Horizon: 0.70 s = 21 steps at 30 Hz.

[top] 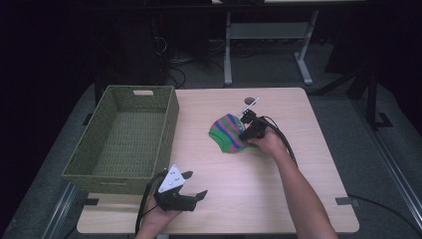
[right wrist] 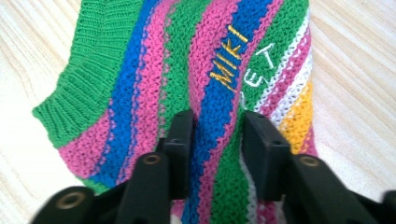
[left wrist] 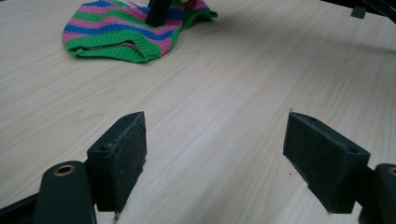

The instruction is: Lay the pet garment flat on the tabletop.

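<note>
Left tool (top: 195,185) spread wide over bare table (top: 259,189), right tool (right wrist: 215,133) — pinching striped knit (right wrist: 196,60).

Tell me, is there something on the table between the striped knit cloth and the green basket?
Nothing visible. The striped knit cloth lies right of the green basket, with bare table between them. The right tongs sit on the cloth, a fold between their jaws.

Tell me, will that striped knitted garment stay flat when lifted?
Probably not: the striped knitted garment looks soft, bunching between the right gripper jaws, so it would likely droop. It is probably light, and its looped texture should resist slipping.
</note>
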Available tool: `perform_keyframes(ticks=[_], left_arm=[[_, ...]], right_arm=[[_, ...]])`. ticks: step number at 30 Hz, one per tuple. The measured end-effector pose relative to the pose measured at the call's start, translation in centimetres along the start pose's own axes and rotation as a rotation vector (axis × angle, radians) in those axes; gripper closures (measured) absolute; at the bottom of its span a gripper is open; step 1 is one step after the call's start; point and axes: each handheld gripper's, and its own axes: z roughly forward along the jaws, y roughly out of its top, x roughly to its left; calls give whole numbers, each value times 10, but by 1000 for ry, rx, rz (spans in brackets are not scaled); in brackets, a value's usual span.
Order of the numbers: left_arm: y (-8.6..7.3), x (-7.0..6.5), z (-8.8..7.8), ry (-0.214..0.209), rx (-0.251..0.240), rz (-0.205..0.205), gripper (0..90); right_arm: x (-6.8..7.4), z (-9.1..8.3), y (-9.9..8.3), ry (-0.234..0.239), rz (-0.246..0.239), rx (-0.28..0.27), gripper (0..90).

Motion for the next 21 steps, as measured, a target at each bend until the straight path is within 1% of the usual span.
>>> perform_keyframes(ticks=[2,4,6,10,12,14,17,19,21], left_arm=[[0,0,0,-2,1,-3,211],[0,1,-1,-2,1,1,211],[-1,1,-1,-5,-5,-7,211],[-1,2,-2,-6,-4,-13,211],[-1,3,-2,-5,-8,-8,211],[-1,3,-2,-5,-11,-13,211],[-1,3,-2,-8,-12,-21,211],[-1,3,-3,-13,-15,-18,211],[-1,2,-3,-14,-21,-23,211]], right_arm=[[0,0,1,0,2,4,688],[-1,0,1,-2,11,5,708],[-1,0,1,-4,21,0,729],[-2,-1,1,-2,45,-1,753],[-3,-2,1,2,60,-2,761],[-2,-4,2,2,58,-6,768],[-3,-10,2,19,72,-22,773],[-5,-15,2,22,70,-43,776],[-6,-19,1,38,85,-54,777]])
